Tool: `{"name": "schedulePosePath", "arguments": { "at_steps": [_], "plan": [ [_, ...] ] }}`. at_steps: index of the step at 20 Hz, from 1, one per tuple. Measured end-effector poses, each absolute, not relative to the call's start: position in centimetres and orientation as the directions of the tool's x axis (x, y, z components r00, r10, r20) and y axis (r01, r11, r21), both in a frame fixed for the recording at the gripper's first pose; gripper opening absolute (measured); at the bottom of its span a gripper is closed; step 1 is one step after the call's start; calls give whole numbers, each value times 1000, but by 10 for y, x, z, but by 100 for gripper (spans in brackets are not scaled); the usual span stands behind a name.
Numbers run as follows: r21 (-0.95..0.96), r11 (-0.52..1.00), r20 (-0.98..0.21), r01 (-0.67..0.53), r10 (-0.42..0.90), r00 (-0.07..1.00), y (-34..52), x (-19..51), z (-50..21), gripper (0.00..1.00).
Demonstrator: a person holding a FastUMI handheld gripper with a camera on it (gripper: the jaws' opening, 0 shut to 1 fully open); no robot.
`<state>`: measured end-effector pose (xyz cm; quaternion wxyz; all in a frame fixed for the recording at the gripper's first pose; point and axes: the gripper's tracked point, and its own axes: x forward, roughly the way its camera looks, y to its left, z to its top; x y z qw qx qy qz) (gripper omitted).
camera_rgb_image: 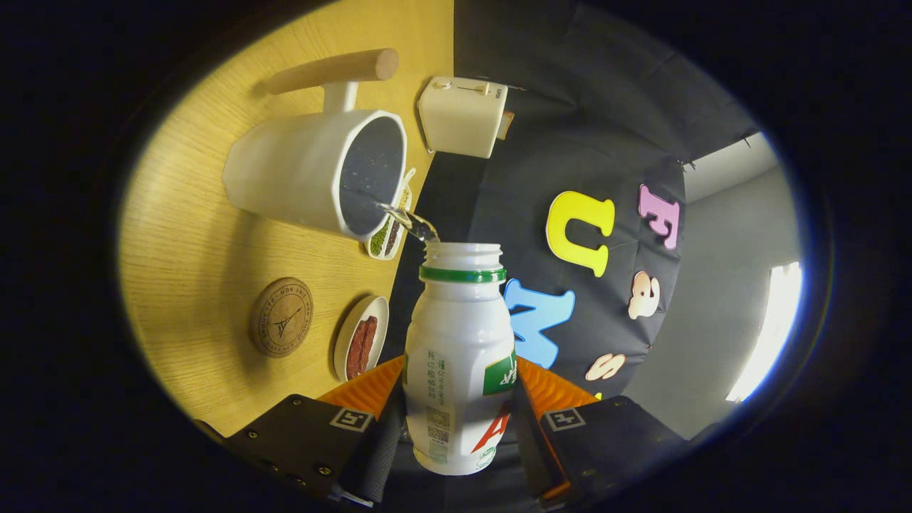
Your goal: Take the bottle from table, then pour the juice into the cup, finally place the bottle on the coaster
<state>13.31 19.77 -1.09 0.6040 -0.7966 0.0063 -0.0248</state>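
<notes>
Tongs (pixel 456 420) are clamping the bottle (pixel 459 356) between both fingers, tipped so a thin stream is running from its mouth into the cup (pixel 313 171) just beyond. Judging by this, pickup is done, pouring is underway, and placing on the coaster (pixel 281 317) on the tabletop (pixel 192 242) is left. Cup's fill level and the bottle's remaining juice are hard to make out.

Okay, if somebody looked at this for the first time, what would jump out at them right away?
First the white bottle with the green neck ring, clamped between the gripper jaws and tipped so a thin clear stream runs from its open mouth into the big white cup just ahead. Next, the round cork coaster lying bare on the wooden table beside the cup, near a small dish of red strips.
</notes>
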Motion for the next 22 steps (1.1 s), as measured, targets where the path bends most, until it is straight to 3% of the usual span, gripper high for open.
{"name": "schedulePosePath", "arguments": {
  "at_steps": [22],
  "plan": [
    [-928, -367, 76, 58, -36, 996, 205, 129, 20, 72]
  ]
}}
